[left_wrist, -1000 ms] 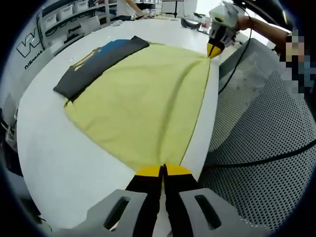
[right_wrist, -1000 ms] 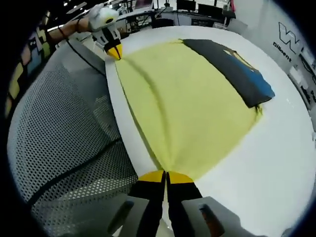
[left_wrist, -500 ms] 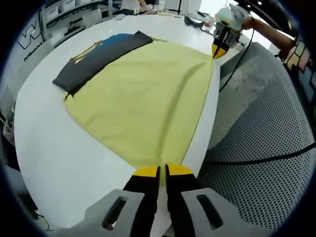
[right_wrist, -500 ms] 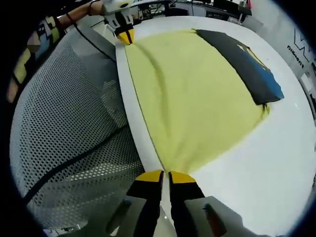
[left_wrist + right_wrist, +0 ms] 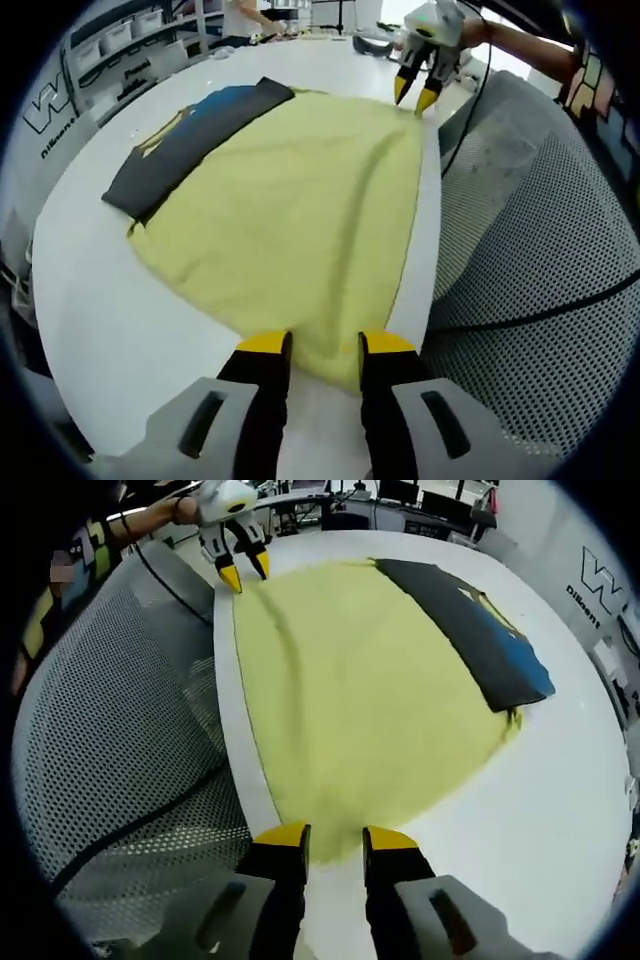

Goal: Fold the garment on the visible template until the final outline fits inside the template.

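On the white table [image 5: 90,300] the yellow garment [image 5: 300,220] lies spread flat, its far edge over the dark template [image 5: 190,135]. Left gripper [image 5: 325,345] and right gripper [image 5: 335,832] both stand wide, holding nothing, at the garment's near corners. Folding looks barely begun: the cloth far outspans the template.

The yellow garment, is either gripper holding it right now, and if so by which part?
Nothing is held. Both the left gripper and right gripper stand open at the near-edge corners of the yellow garment.
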Demonstrator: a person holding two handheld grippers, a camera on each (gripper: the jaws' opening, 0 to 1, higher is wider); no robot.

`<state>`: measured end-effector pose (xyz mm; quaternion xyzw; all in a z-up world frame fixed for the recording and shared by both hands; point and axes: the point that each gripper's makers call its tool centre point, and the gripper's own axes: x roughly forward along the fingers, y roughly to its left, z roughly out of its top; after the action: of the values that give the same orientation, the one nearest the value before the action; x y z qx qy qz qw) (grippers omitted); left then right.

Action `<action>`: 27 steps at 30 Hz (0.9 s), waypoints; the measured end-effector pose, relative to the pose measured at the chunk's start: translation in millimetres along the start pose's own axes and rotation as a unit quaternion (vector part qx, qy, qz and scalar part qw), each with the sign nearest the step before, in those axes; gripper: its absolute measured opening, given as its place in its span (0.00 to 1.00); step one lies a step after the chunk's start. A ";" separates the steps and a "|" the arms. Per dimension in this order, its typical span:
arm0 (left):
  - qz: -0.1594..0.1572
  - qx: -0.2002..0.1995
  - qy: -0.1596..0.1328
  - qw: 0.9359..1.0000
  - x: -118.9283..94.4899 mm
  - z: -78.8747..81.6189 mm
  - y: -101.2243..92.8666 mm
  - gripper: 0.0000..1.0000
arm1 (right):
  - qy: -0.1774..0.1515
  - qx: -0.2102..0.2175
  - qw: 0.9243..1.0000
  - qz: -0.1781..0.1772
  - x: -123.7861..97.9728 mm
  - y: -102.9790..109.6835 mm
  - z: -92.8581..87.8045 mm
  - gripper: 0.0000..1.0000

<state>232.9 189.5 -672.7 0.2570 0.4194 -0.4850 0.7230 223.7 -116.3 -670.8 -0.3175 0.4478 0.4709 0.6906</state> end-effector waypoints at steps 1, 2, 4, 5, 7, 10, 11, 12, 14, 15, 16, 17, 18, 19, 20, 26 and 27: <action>-0.001 0.000 -0.001 1.000 0.3 0.1 0.3 0.20 | 0.002 -0.002 1.000 0.002 2.0 -0.8 -0.5 0.17; -0.002 0.001 -0.001 1.000 0.4 0.1 0.4 0.20 | 0.008 -0.006 1.000 0.003 3.8 -1.8 -2.0 0.18; -0.004 0.005 0.001 1.000 0.4 -0.3 0.5 0.19 | 0.030 -0.024 0.999 0.000 5.5 -5.2 -8.2 0.19; 0.000 0.007 0.002 1.000 0.4 -0.3 1.1 0.19 | 0.023 -0.020 1.000 0.002 5.5 -5.1 -5.2 0.19; 0.003 0.011 0.004 1.000 0.9 -0.1 0.0 0.19 | 0.025 -0.019 0.999 0.002 6.9 -5.0 -6.1 0.16; 0.006 0.014 0.003 1.000 0.6 -0.4 0.1 0.18 | 0.040 -0.008 0.999 0.018 5.9 0.4 -6.5 0.12; 0.009 0.016 0.002 1.000 0.7 0.1 1.8 0.16 | 0.041 -0.013 0.999 0.020 6.1 0.0 -6.5 0.12; 0.010 0.017 0.001 1.000 0.8 0.4 2.0 0.12 | 0.043 -0.015 0.999 0.021 6.2 -0.4 -6.7 0.11; 0.011 0.021 -0.004 1.000 1.8 1.8 1.0 0.07 | 0.056 -0.026 0.998 0.021 7.2 -1.2 -7.8 0.06; 0.012 0.021 -0.005 1.000 2.4 2.4 0.5 0.03 | 0.057 -0.027 0.998 0.021 7.4 -0.9 -7.7 0.02; 0.014 0.021 -0.006 1.000 3.0 2.9 -0.3 0.01 | 0.058 -0.024 0.998 0.021 7.7 0.2 -7.7 0.00; 0.016 0.023 -0.007 1.000 3.7 3.3 -0.5 0.00 | 0.055 -0.006 0.998 0.025 7.9 2.4 -8.4 0.00; 0.019 0.022 -0.006 1.000 3.5 3.2 0.5 0.00 | 0.052 0.005 0.998 0.019 7.3 0.7 -8.5 0.00; 0.021 0.018 -0.006 1.000 3.3 2.9 0.4 0.00 | 0.048 0.017 0.999 0.016 6.9 0.1 -9.2 0.00; 0.026 0.003 -0.003 1.000 3.1 2.3 1.3 0.00 | 0.048 0.019 0.999 0.014 6.7 -0.3 -9.5 0.00; 0.019 -0.090 0.026 0.995 -5.9 -2.8 -2.4 0.00 | 0.042 0.087 0.995 0.016 -3.9 4.5 -11.1 0.00; 0.018 -0.119 0.028 0.992 -8.5 -2.5 -5.1 0.00 | 0.039 0.089 0.995 0.016 -7.3 5.6 -10.2 0.00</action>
<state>225.8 193.5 -666.5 0.1906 0.4897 -0.4109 0.7450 214.1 -125.7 -668.3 -0.2658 0.5195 0.4274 0.6905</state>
